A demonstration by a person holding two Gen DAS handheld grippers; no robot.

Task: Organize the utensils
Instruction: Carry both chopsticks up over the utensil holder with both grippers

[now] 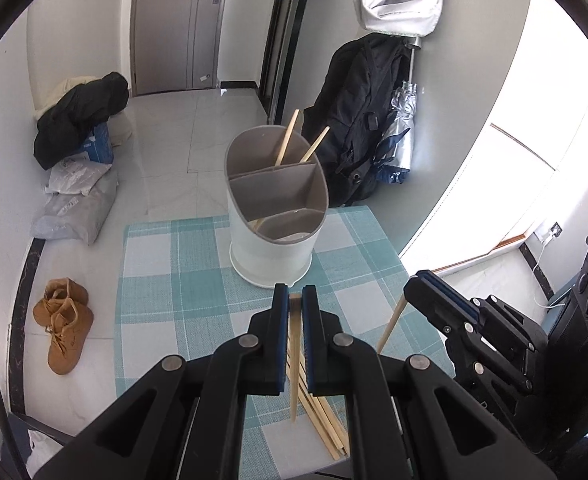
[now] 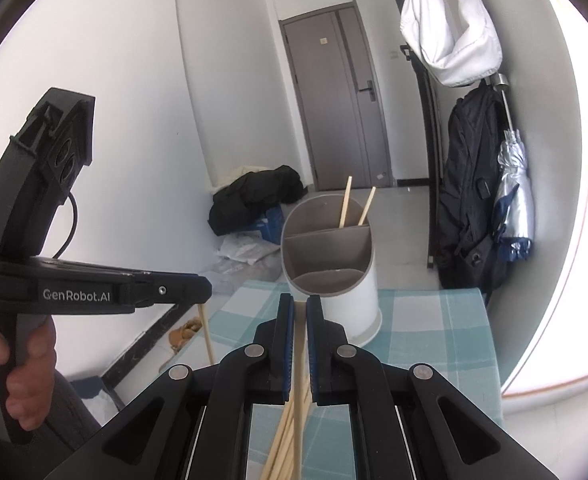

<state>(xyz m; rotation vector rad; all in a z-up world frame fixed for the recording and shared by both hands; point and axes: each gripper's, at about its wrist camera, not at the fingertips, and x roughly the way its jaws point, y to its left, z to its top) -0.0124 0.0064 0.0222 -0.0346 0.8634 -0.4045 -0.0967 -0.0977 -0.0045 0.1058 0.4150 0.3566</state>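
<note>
At the bottom centre of the left wrist view, the left gripper (image 1: 295, 300) was clamped on one chopstick (image 1: 294, 360). The right gripper (image 2: 300, 312) also pinched a chopstick (image 2: 301, 356). Loose chopsticks (image 1: 322, 420) lay on the desk (image 1: 166, 280), near the white holder (image 1: 274, 208) at centre.

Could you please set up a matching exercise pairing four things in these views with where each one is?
Things:
1. left gripper
2. utensil holder
3. brown boots
4. white bag

Places or states:
A. hanging high by the wall
B. on the floor beside the table
C. shut on a chopstick
D. standing on the checked cloth, two chopsticks in its far compartment

Pairs: 1-C, 2-D, 3-B, 4-A
</note>
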